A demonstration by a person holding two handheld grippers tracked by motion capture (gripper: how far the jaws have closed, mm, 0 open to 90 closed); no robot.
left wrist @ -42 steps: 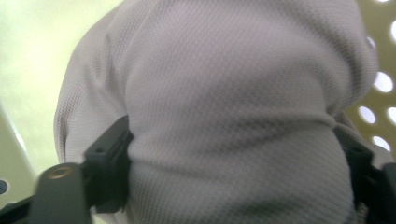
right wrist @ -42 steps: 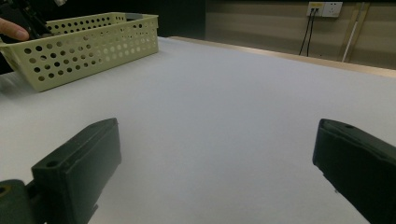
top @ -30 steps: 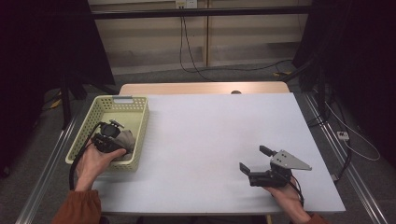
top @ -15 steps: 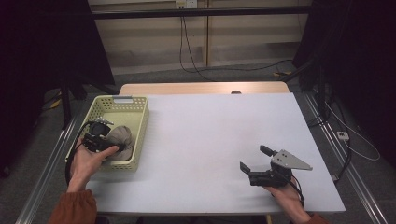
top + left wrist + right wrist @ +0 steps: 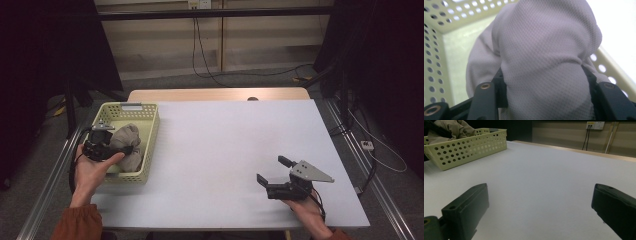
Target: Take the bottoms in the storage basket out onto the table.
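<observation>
Now, left hand-held gripper: clamped on a bunched beige cloth, its black jaws pressing the fabric from both sides (in the left gripper view the knit bulges up between them); the jaws have just been closing, with the cloth between them.
Left hand: cupped under the gripper body at the near left side of the basket, an orange sleeve at the counter's near edge.
Cloth position: inside the pale yellow perforated basket, heaped toward its near half, the gripped part raised above the rest.
Basket position: on the left part of the white counter, its long side running away from the person; in the right gripper view it stands far off at the upper left with the cloth rising above its rim.
Right hand-held gripper: jaws spread wide with nothing between them, resting low over the near right of the counter, pointing toward the basket and well apart from it.
Right hand: holding that gripper from the near side, a grey three-cornered plate on top.
Beyond the counter: a wooden strip along the far edge, then cables on the floor.
</observation>
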